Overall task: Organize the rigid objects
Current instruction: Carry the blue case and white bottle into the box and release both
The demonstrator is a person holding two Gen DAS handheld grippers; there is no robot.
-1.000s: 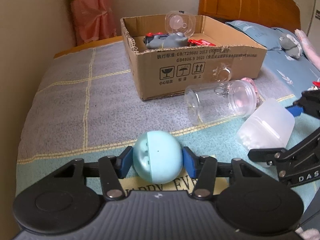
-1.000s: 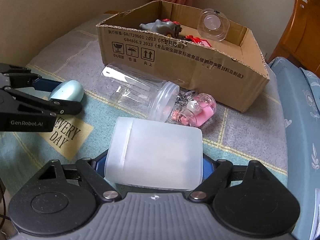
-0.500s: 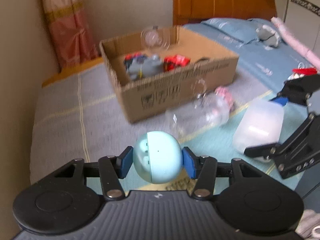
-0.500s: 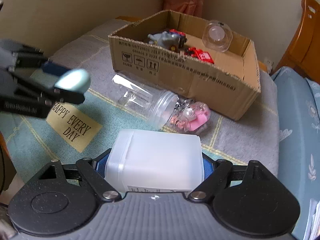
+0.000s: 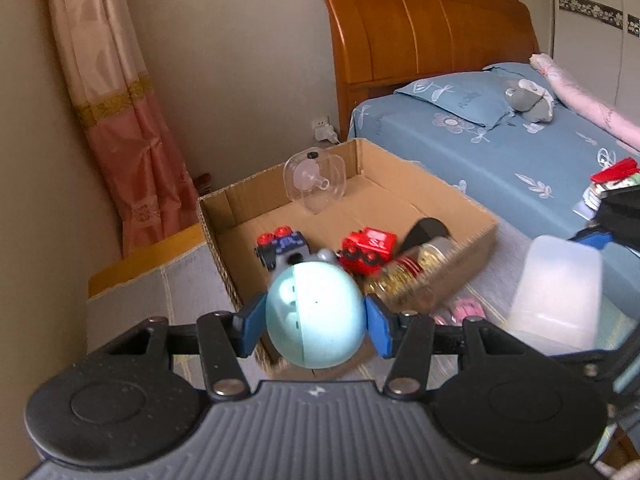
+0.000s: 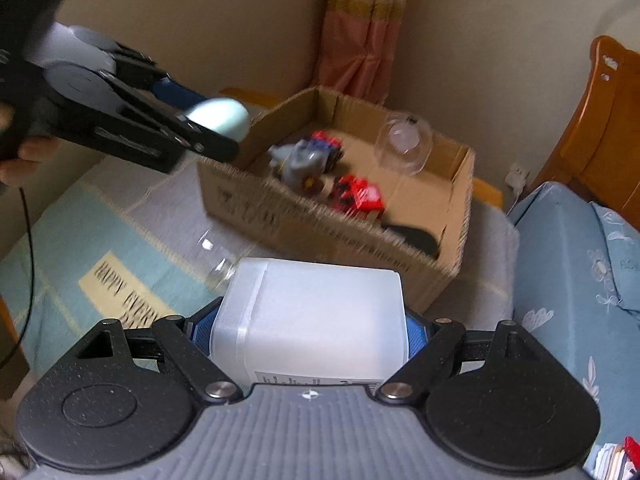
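Note:
My left gripper (image 5: 316,320) is shut on a pale blue egg-shaped case (image 5: 316,314), held in the air in front of the near left corner of the cardboard box (image 5: 224,256). The same case (image 6: 220,117) shows in the right wrist view beside that box (image 6: 320,228). My right gripper (image 6: 310,330) is shut on a frosted white plastic container (image 6: 312,316), lifted off the bed cover short of the box's front wall; this container (image 5: 556,292) appears at the right in the left wrist view. Inside the box lie a grey-blue toy (image 6: 304,160), a red toy (image 6: 358,194) and a clear dome (image 6: 404,142).
A clear jar (image 6: 216,260) lies on the checked bed cover (image 6: 80,240) in front of the box, with a pink keychain (image 5: 464,308) near it. A blue bed (image 5: 520,140) with a wooden headboard (image 5: 424,28) stands to the right. A curtain (image 5: 120,120) hangs behind.
Both grippers have risen off the bed cover with their loads and moved toward the box. The left one rose faster and rolled a little; the box interior now shows from above.

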